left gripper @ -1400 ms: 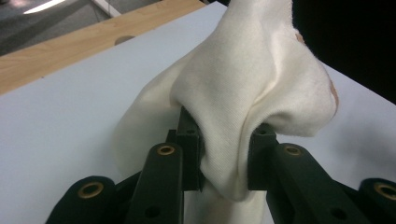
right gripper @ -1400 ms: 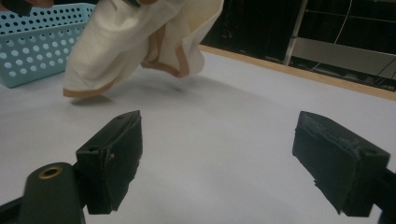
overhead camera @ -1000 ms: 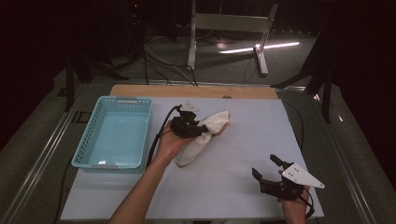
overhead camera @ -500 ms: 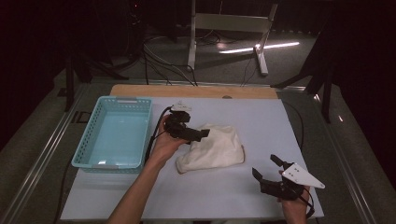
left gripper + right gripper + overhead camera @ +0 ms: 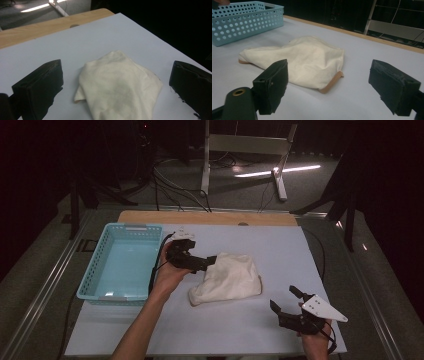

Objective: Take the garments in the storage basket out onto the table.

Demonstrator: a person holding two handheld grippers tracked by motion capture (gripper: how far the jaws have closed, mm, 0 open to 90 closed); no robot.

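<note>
My left gripper point(image 5: 207, 264) has its jaws standing wide apart with nothing between them. They have just been opening, and the cream cloth point(image 5: 227, 279) now lies loose on the white table sheet point(image 5: 280, 245), just past the jaw tips. In the left gripper view the cloth point(image 5: 117, 85) sits crumpled in the gap ahead, touched by neither pad. My right gripper point(image 5: 292, 306) is also fully open and empty, resting near the table's front right corner, apart from the cloth, jaws aimed toward it.

The cloth lies in a loose heap at the table's middle, to the right of the light blue basket point(image 5: 100, 270), which looks empty. A tan hem edge shows along its near side in the right gripper view point(image 5: 332, 83).

I judge this as the release step — cloth set down, not yet regripped. The next move likely calls for picking an edge or corner cleanly, one layer rather than the bunch.

My left forearm reaches in from the bottom, hand level, gripper pointing right toward the cloth.
</note>
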